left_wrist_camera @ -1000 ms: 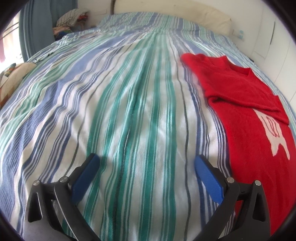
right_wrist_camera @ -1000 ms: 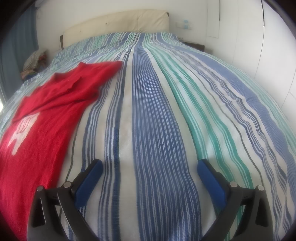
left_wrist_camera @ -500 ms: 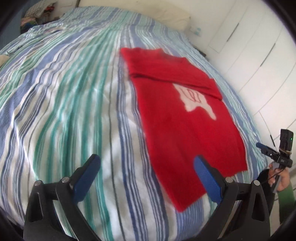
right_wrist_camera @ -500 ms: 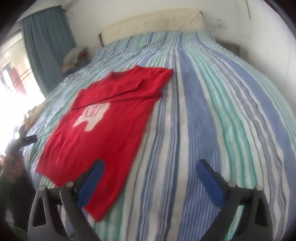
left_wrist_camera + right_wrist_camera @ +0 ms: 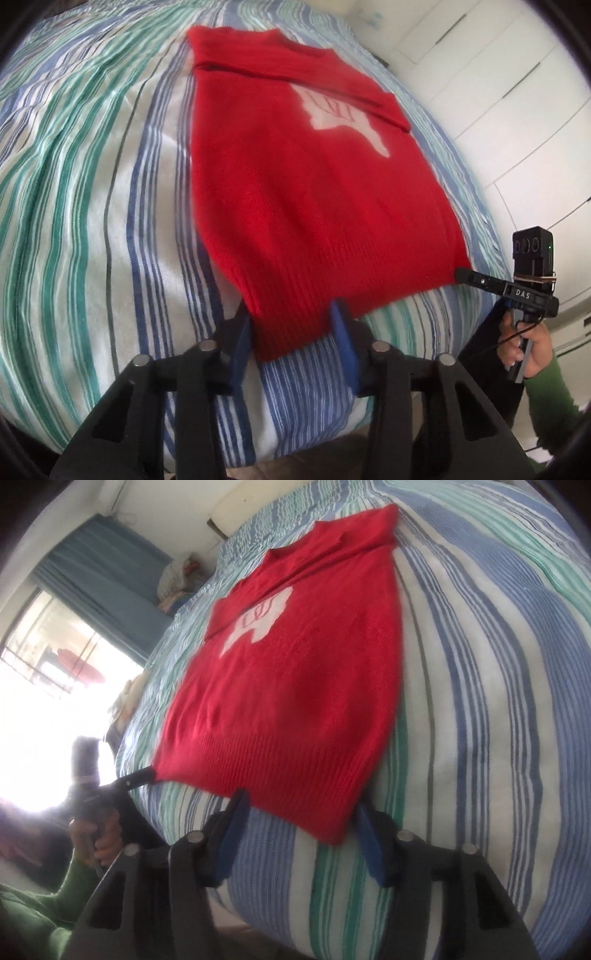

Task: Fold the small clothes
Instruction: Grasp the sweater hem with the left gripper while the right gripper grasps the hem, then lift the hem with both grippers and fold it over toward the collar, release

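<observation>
Striped bedspread point(image 5: 92, 229), blue, green and white, covers the bed and fills most of both views.

Red sweater point(image 5: 314, 192): knitted, lying flat on the bedspread, with the collar at the far end and the ribbed hem at the near edge of the bed. Both sleeves are folded across the chest. A white motif point(image 5: 340, 110) sits below the folded sleeves, partly covered by one of them.

Left gripper point(image 5: 291, 332): black frame, blue pads. Its jaws are closing, with the hem's left corner between them; the pads stand at either side of the corner and do not visibly press on it. In the right wrist view its tip point(image 5: 138, 777) meets that same corner.

Right gripper point(image 5: 299, 825): same build. Its jaws are closing over the hem's right corner, which lies between the pads with a gap showing on both sides. In the left wrist view its tip point(image 5: 469, 277) touches that corner.

Hand point(image 5: 532, 350) in a green sleeve point(image 5: 550, 402) holds the right gripper's handle.

Blue curtain point(image 5: 107, 568) beside a bright window point(image 5: 44, 672).

White cupboard doors point(image 5: 517, 92) past the bed.
</observation>
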`<control>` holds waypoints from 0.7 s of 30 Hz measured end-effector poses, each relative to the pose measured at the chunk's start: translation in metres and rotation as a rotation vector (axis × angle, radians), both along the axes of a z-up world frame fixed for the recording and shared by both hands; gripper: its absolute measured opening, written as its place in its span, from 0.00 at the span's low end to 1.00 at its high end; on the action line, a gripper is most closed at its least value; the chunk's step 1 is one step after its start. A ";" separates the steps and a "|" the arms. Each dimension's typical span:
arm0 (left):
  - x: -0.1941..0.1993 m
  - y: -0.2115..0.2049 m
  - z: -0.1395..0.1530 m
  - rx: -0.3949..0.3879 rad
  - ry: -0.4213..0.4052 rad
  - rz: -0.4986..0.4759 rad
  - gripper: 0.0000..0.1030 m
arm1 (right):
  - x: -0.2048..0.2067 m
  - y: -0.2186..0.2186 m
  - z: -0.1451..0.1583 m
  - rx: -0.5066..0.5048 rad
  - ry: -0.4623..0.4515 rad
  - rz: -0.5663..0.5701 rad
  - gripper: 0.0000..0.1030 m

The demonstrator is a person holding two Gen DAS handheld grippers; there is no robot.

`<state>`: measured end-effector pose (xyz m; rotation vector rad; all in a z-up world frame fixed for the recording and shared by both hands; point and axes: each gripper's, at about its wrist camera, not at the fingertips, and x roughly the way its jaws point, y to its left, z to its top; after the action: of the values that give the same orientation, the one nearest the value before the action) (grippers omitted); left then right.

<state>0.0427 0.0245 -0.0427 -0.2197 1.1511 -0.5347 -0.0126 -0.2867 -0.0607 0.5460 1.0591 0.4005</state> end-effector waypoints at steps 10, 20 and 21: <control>0.037 0.022 0.046 -0.182 0.005 0.061 0.05 | 0.008 -0.013 0.046 -0.027 -0.122 -0.091 0.05; 0.241 0.014 0.078 -0.195 -0.073 0.182 0.05 | 0.190 -0.055 0.094 -0.064 -0.276 -0.216 0.05; 0.260 0.013 0.074 -0.195 -0.062 0.203 0.05 | 0.213 -0.058 0.094 -0.074 -0.276 -0.224 0.05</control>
<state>0.3023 0.0375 0.0316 -0.4794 1.0036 -0.4703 0.2005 -0.3452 0.0329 0.5203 0.7359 0.2296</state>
